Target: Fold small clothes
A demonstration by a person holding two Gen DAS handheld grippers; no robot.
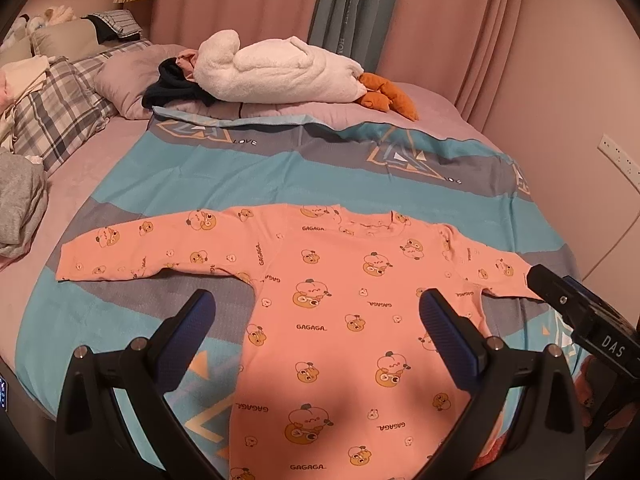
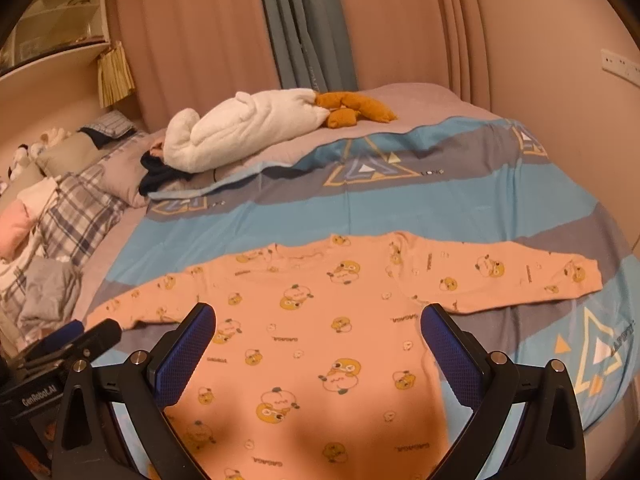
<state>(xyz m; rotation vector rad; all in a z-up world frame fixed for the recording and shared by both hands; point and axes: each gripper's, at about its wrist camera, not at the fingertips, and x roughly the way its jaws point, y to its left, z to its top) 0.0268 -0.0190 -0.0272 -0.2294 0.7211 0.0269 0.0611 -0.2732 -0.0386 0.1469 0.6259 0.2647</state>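
Hovering above the bed, the left gripper (image 1: 316, 312) and right gripper (image 2: 318, 326) both have jaws spread wide, pinching nothing. The pink shirt (image 1: 340, 320) lies flat on the blue sheet (image 1: 240, 168), sleeves stretched out sideways.

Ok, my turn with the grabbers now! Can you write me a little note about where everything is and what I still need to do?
Left gripper: open, holding nothing, hovering over the shirt's lower body.
Right gripper: open, holding nothing, hovering just beside the left one.
Pink long-sleeved shirt with cartoon prints: lying flat on the blue and grey bedspread, both sleeves spread out to the sides, neckline at the far end.
Done: the shirt is laid out smooth.
Left: all the folding. No fold is made yet. A sensible start may be bringing each sleeve in across the body.
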